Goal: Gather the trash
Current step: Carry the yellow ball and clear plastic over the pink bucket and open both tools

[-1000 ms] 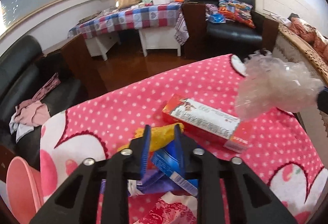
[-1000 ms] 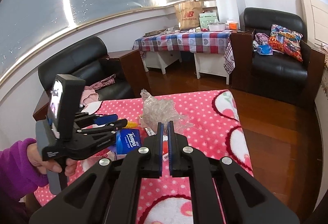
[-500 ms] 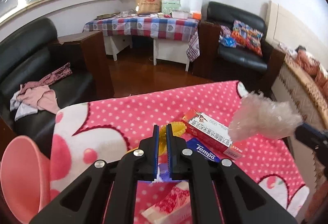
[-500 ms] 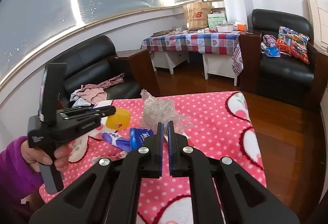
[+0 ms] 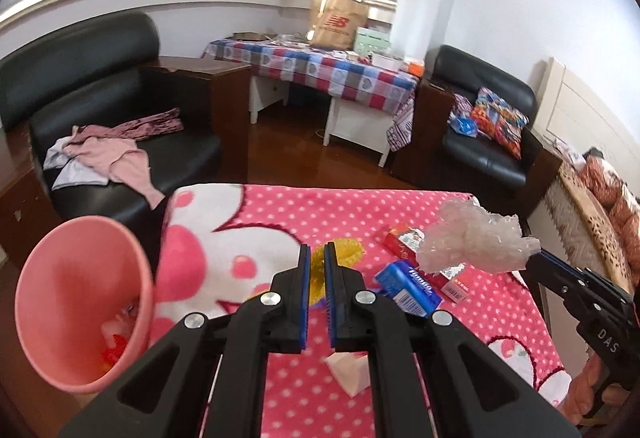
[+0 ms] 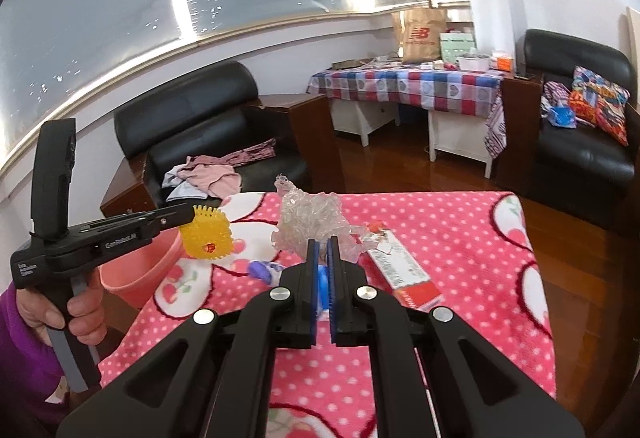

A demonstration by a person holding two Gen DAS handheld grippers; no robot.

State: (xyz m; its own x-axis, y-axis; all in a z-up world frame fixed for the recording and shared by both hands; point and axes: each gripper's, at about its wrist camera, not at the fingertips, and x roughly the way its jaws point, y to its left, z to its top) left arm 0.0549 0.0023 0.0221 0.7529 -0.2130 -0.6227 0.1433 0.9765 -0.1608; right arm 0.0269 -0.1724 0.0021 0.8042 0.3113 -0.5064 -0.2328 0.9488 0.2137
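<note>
My left gripper [image 5: 318,250] is shut on a yellow spiky ball [image 6: 206,236] and holds it in the air above the blanket's left edge. Just below and left of it stands a pink bin [image 5: 80,302] with some trash inside. My right gripper [image 6: 324,244] is shut on a crumpled wad of clear plastic [image 6: 312,217], held over the middle of the pink dotted blanket [image 6: 460,238]. On the blanket lie a red and white box [image 6: 400,266], a blue tissue pack [image 5: 408,290], a purple-blue wrapper [image 6: 264,270] and a white tissue [image 5: 348,374].
A black sofa [image 5: 120,125] with clothes on it sits behind the bin. Farther back are a checked-cloth table [image 5: 320,69] and a black armchair [image 5: 488,125]. A hand in a purple sleeve [image 6: 24,338] holds the left gripper.
The left gripper closed on the yellow ball, lifted it off the blanket and carried it left toward the pink bin. The right gripper drifted with the plastic wad still in it.
</note>
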